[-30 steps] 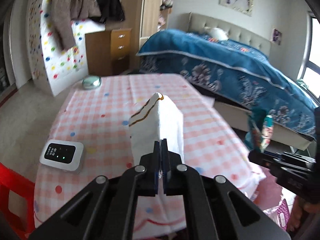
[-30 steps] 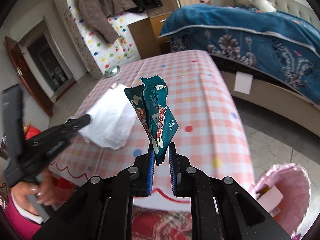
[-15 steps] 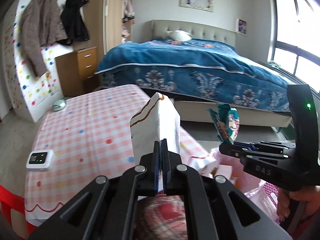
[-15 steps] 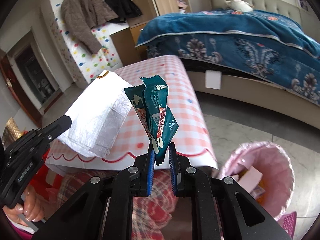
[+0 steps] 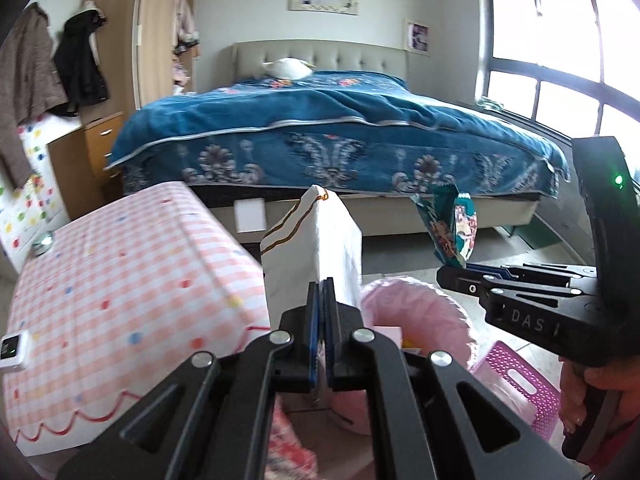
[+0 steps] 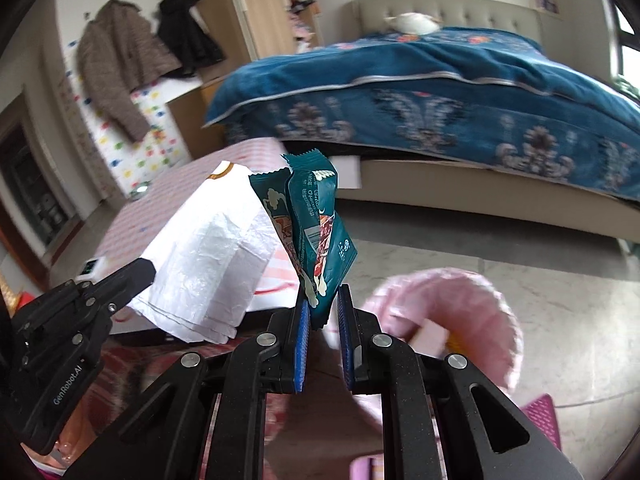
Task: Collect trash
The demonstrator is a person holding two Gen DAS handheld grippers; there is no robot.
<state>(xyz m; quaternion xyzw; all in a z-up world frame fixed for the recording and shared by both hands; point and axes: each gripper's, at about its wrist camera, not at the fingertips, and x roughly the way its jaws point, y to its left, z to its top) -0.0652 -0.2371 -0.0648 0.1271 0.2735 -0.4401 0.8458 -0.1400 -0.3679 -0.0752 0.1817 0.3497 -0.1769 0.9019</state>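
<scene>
My left gripper (image 5: 320,292) is shut on a white paper bag (image 5: 316,248) with a brown trim, held upright beside the table's corner. The bag also shows in the right wrist view (image 6: 208,264). My right gripper (image 6: 323,308) is shut on teal snack wrappers (image 6: 316,236), also seen in the left wrist view (image 5: 452,232). A bin with a pink liner (image 5: 420,320) stands on the floor just below and beyond both grippers, with some trash inside; in the right wrist view the bin (image 6: 472,312) is blurred.
A table with a pink checked cloth (image 5: 120,280) is at the left, with a small white device (image 5: 12,350) on its near edge. A bed with a blue cover (image 5: 340,136) lies behind. A magenta basket (image 5: 520,384) sits beside the bin.
Both grippers have swung right, away from over the table, and now hold the bag and wrappers above the pink bin. Both grips are unchanged.
</scene>
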